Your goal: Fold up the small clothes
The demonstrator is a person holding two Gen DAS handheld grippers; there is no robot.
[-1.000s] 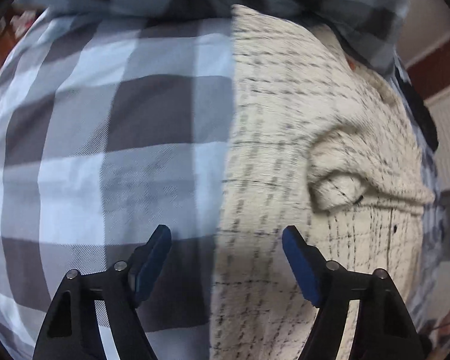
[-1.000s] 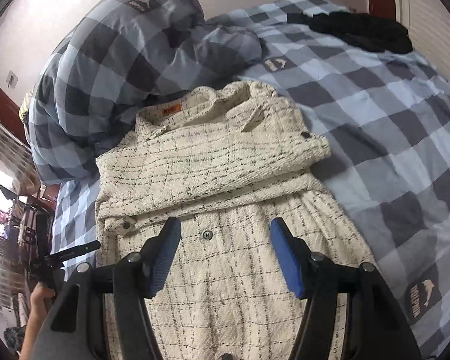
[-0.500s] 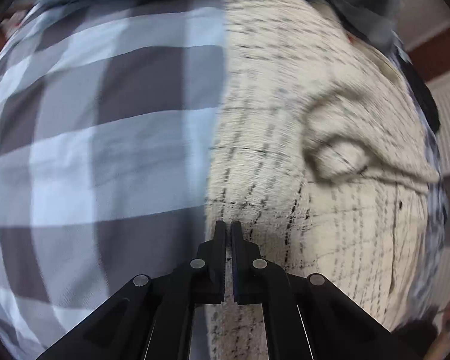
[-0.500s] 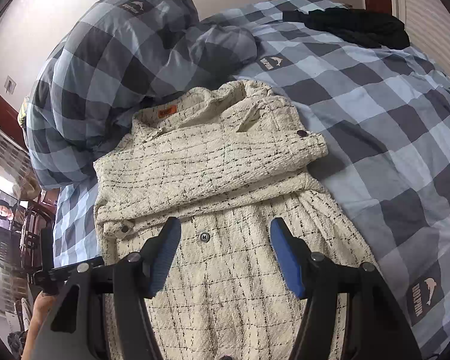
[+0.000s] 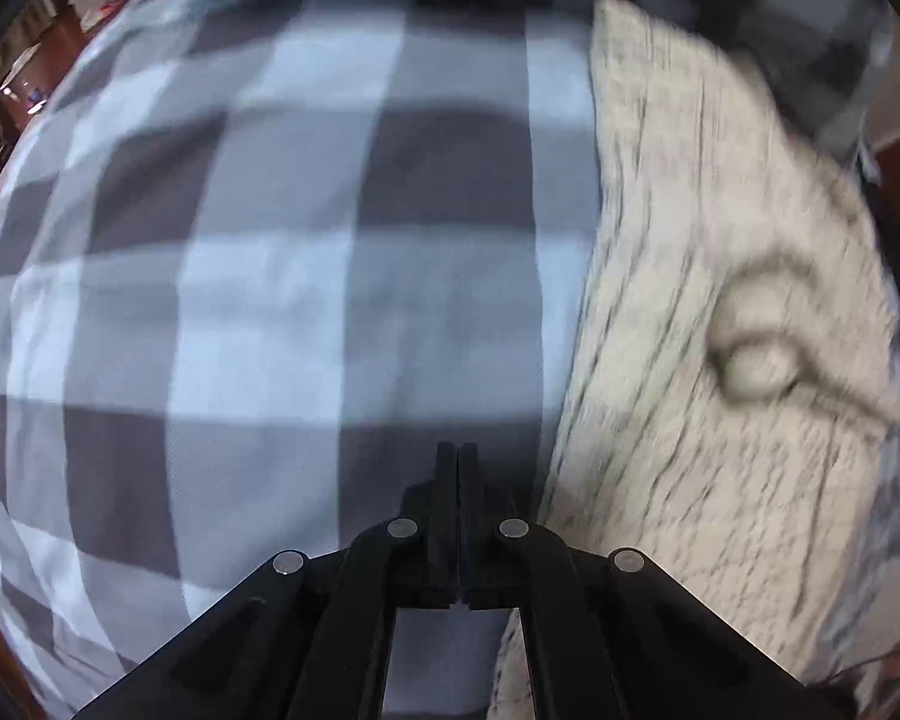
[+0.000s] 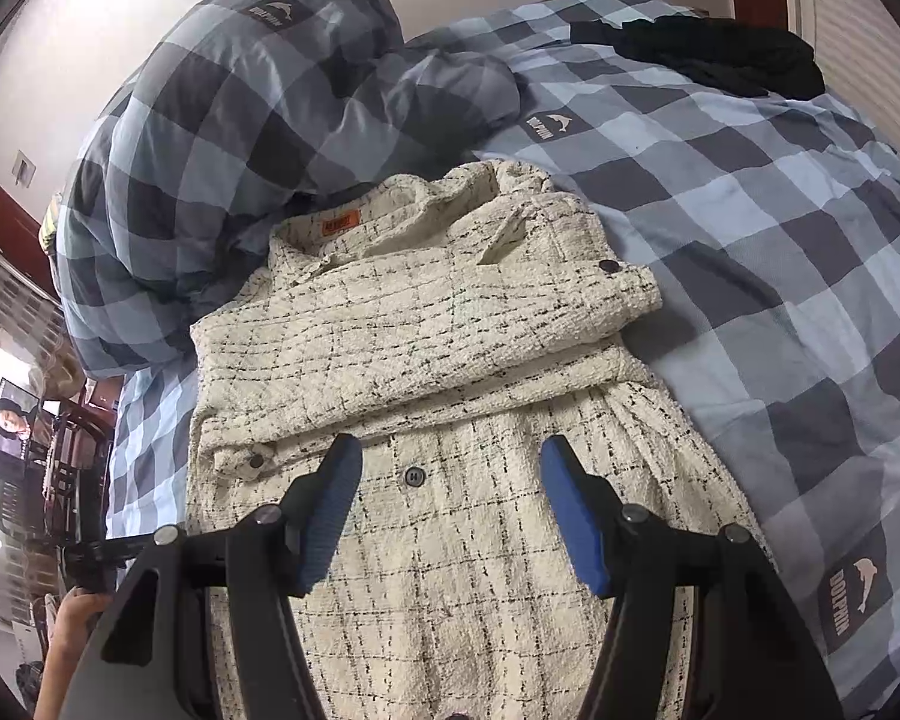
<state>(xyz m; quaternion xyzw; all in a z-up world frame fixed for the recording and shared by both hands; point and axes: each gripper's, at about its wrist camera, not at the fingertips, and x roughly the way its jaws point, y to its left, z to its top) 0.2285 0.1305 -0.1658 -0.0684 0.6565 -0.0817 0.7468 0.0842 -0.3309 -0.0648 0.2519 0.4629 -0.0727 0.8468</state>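
A cream tweed garment (image 6: pixel 426 348) with thin black checks and an orange neck label (image 6: pixel 340 221) lies flat on the checked bed, both sleeves folded across its chest. My right gripper (image 6: pixel 450 450) hovers open over its buttoned lower front, with nothing between the blue pads. In the blurred left wrist view, my left gripper (image 5: pixel 457 450) is shut. Its tips stand over the blue-grey checked sheet (image 5: pixel 270 300), just left of the garment's side edge (image 5: pixel 570 420). No cloth shows between its fingers. A folded sleeve cuff (image 5: pixel 756 360) lies to its right.
A bunched checked duvet (image 6: pixel 258 90) is heaped behind the garment's collar. A black garment (image 6: pixel 702 54) lies at the bed's far right. A person's hand (image 6: pixel 72 618) shows at the lower left, beside dark furniture and a screen (image 6: pixel 12 426). Checked sheet (image 6: pixel 780 300) stretches to the right.
The left gripper's jaws closed from wide open to fully shut at the garment's side edge. Its tips then shifted left onto the sheet. The right gripper stayed still and open.
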